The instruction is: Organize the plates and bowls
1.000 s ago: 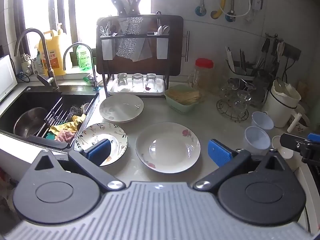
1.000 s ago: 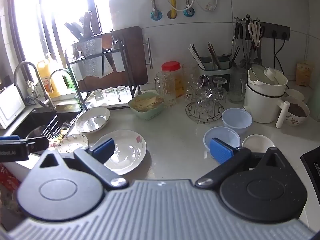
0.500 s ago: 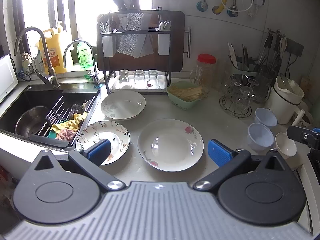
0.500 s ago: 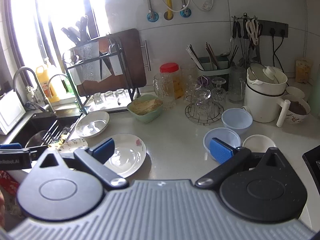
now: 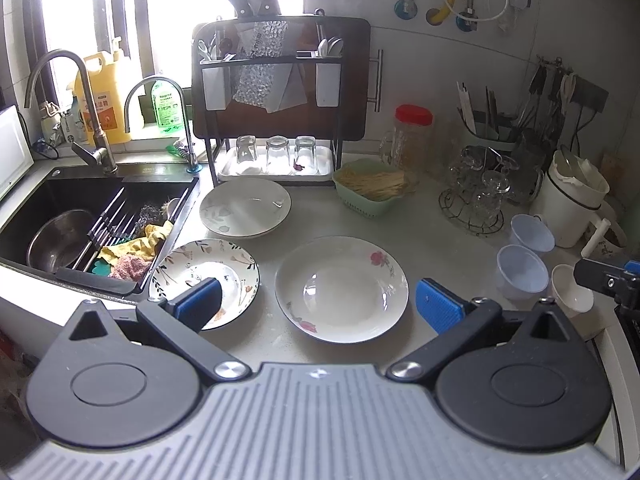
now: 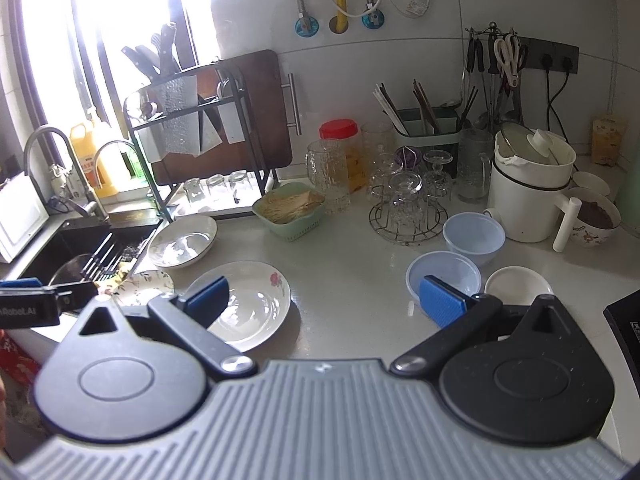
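Three plates lie on the counter: a white plate with red flowers [image 5: 342,288] [image 6: 248,304] in the middle, a leaf-patterned plate [image 5: 204,270] [image 6: 146,286] by the sink, and a deep white plate [image 5: 245,207] [image 6: 183,241] behind them. To the right stand two pale blue bowls [image 5: 522,274] [image 6: 474,237] and a small white bowl [image 5: 570,290] [image 6: 518,282]. My left gripper [image 5: 318,300] hovers open above the flowered plate, holding nothing. My right gripper [image 6: 324,300] is open too, between the flowered plate and the nearer blue bowl [image 6: 442,276].
A black sink [image 5: 52,200] with a steel bowl and cloths lies at left. Behind stand a dish rack [image 5: 276,120] with glasses, a green basket [image 5: 372,190], a glass holder [image 6: 408,208], a white pot [image 6: 528,192] and a patterned bowl [image 6: 596,224]. A stove edge [image 6: 626,320] is at right.
Both grippers have risen and pulled back slightly, so the counter shows lower and a bit farther. Nothing on the counter has moved. Both stay open.
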Action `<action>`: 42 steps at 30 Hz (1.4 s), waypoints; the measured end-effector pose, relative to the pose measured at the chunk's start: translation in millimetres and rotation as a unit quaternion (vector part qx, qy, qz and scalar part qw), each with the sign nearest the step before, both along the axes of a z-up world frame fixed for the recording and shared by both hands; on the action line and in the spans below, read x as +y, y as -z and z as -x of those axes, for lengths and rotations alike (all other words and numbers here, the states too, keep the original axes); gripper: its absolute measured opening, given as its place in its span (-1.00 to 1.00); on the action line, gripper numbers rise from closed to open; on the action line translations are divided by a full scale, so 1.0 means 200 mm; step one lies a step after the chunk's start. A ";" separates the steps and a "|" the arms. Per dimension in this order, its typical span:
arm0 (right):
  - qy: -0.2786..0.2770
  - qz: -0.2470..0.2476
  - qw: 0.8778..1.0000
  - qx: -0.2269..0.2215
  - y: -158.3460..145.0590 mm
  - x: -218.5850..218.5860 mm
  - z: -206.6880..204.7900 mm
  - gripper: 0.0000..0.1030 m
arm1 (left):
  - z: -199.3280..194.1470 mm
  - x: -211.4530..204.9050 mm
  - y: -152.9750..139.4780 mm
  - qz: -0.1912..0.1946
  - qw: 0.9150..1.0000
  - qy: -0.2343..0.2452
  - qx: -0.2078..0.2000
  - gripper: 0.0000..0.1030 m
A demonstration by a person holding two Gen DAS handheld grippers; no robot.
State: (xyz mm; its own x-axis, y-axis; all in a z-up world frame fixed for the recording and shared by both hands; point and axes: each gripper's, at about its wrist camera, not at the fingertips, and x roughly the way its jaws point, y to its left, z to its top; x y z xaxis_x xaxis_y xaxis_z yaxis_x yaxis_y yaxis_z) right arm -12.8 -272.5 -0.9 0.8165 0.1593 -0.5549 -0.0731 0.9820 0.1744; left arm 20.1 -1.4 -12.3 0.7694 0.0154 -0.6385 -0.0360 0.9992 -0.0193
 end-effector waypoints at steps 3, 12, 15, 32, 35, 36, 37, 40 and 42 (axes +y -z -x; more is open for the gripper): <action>0.006 0.000 1.000 -0.003 0.00 -0.01 0.01 1.00 | -0.01 0.00 0.00 0.006 1.000 0.004 0.002 1.00; 0.007 0.002 1.000 -0.001 0.00 -0.01 -0.01 1.00 | -0.06 0.00 -0.01 0.007 1.000 0.012 0.007 1.00; 0.009 0.003 1.000 0.000 -0.01 0.00 -0.01 1.00 | -0.07 -0.01 -0.02 0.006 1.000 0.019 0.006 1.00; -0.003 0.002 1.000 0.018 0.01 -0.09 0.00 1.00 | -0.07 -0.08 -0.01 0.007 1.000 0.010 0.018 1.00; -0.013 0.000 1.000 0.020 0.01 -0.12 0.01 1.00 | -0.06 -0.11 -0.01 0.005 1.000 0.004 0.020 1.00; -0.016 0.000 1.000 0.022 0.01 -0.13 0.01 1.00 | -0.05 -0.13 -0.01 0.004 1.000 0.001 0.021 1.00; -0.019 0.000 1.000 0.023 0.02 -0.14 0.01 1.00 | -0.04 -0.14 -0.01 0.004 1.000 -0.002 0.022 1.00; -0.025 -0.004 0.999 0.030 0.02 -0.16 0.01 1.00 | -0.02 -0.17 0.00 -0.004 1.000 -0.005 0.026 1.00; -0.030 0.003 0.999 0.028 0.01 -0.17 0.01 1.00 | 0.00 -0.18 -0.01 -0.008 1.000 -0.012 0.028 1.00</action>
